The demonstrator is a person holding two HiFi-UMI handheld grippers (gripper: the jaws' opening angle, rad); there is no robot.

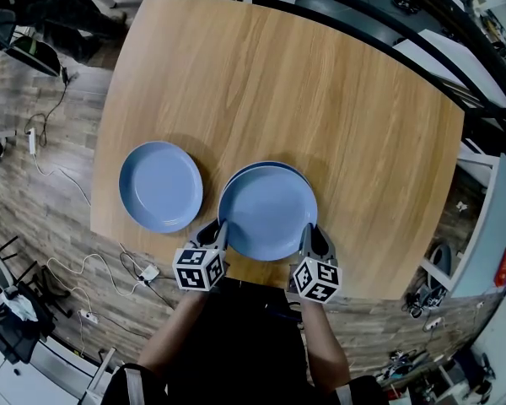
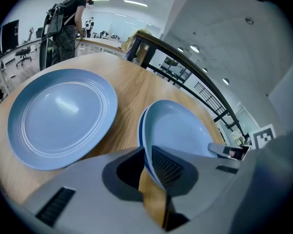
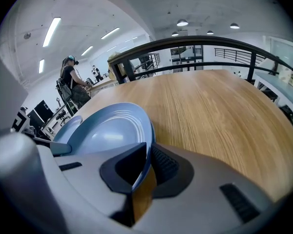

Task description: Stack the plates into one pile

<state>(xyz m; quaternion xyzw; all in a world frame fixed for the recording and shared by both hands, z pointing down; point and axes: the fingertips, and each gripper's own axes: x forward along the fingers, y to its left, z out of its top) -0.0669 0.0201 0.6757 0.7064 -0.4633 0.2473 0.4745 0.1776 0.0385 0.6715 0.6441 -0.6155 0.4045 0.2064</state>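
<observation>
Two light blue plates sit at the table's near middle, the top plate (image 1: 268, 212) over the lower plate (image 1: 266, 166), whose far rim peeks out behind it. My left gripper (image 1: 222, 229) is shut on the top plate's left rim and my right gripper (image 1: 308, 230) on its right rim. In the left gripper view the top plate (image 2: 183, 130) runs between my jaws (image 2: 147, 162), close over the darker lower rim. The right gripper view shows the rim of the same plate (image 3: 110, 128) between that gripper's jaws (image 3: 145, 162). A third blue plate (image 1: 160, 186) lies alone to the left.
The round-cornered wooden table (image 1: 320, 83) stretches bare beyond the plates. Its near edge runs just under both grippers. A dark metal railing (image 1: 379, 15) stands past the far edge. Cables lie on the floor at left (image 1: 51, 175).
</observation>
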